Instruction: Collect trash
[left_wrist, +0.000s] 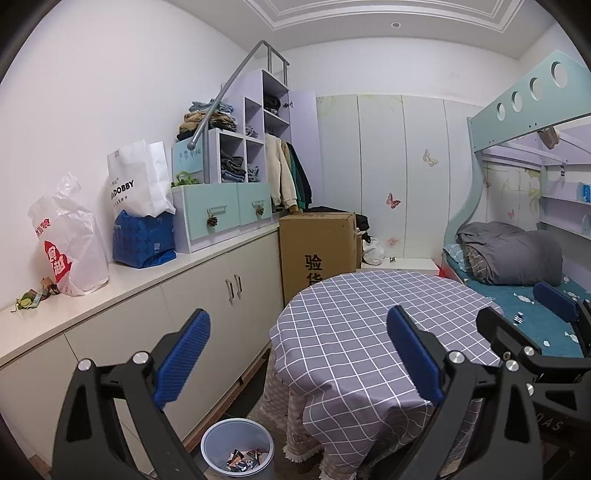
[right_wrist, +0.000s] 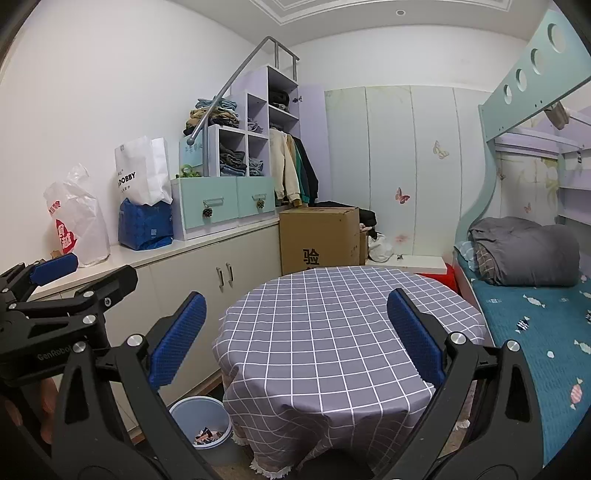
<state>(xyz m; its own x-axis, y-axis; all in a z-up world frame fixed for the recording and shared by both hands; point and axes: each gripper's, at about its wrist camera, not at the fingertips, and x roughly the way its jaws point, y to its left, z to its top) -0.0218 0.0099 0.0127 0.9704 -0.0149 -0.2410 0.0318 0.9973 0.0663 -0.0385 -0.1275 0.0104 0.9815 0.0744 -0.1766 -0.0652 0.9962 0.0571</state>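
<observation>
Looking through the left wrist view, the left gripper (left_wrist: 299, 354) hangs with jaws wide apart and empty; the bin (left_wrist: 237, 449) with wrappers (left_wrist: 243, 461) sits on the floor below, beside the table (left_wrist: 369, 332)'s left edge.

In the right wrist view, the right gripper (right_wrist: 295, 341) is likewise spread and empty; the bin (right_wrist: 201, 421) lies lower left, nearer the left one, its contents hard to make out.

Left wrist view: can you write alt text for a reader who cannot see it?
The left claw hangs open and empty over a round table with a grey checked cloth, bare where visible. A blue trash bin holding wrappers stands on the floor beside it; the right claw shows at the right edge.
</observation>
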